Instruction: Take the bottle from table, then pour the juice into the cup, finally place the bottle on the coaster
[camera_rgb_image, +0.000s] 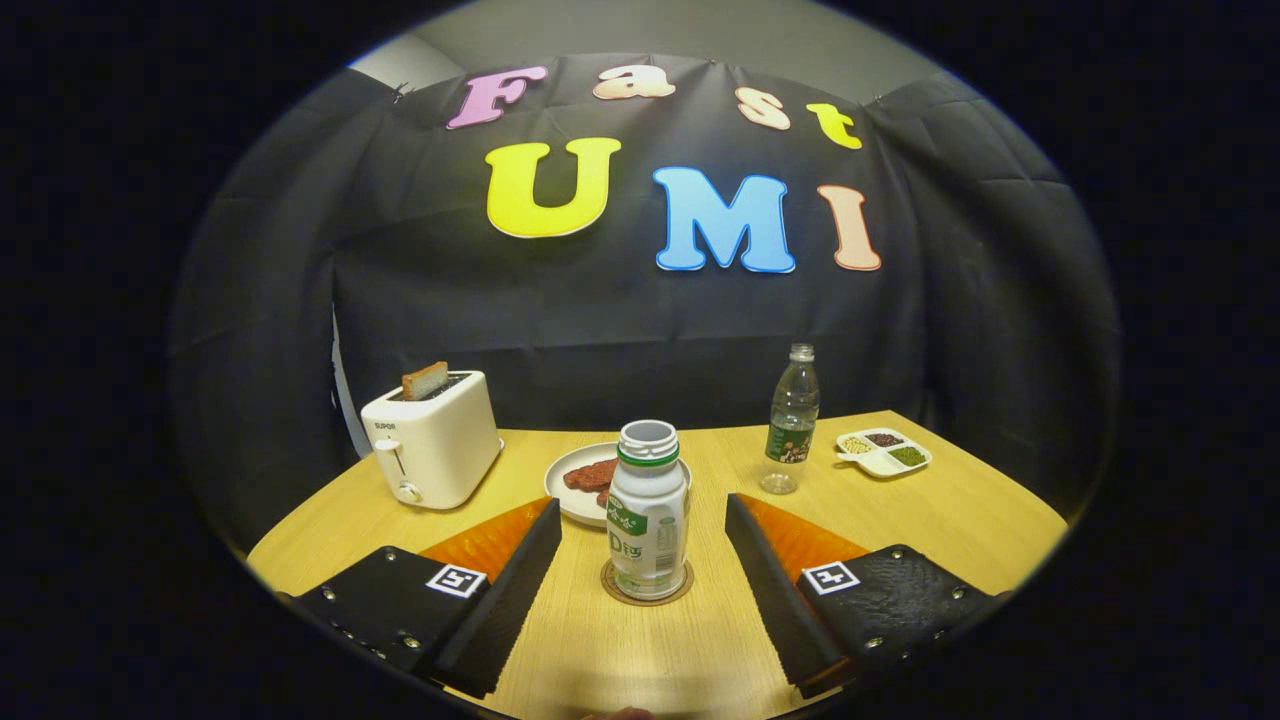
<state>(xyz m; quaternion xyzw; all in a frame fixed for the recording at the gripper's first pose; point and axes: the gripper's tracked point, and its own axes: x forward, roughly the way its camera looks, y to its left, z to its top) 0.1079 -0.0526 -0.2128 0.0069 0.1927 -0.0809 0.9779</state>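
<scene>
A white juice bottle (647, 515) with a green band and no cap stands upright on a round brown coaster (647, 592) on the wooden table. My gripper (643, 525) is open, its two fingers (520, 565) standing either side of the bottle with a gap on both sides. Neither finger touches the bottle.
Behind the bottle lies a white plate (570, 490) with reddish food. A white toaster (432, 440) with a slice of toast stands back left. A clear water bottle (792, 425) and a small divided dish (884, 451) sit back right. The table (960, 520) ends near the black cloth wall.
</scene>
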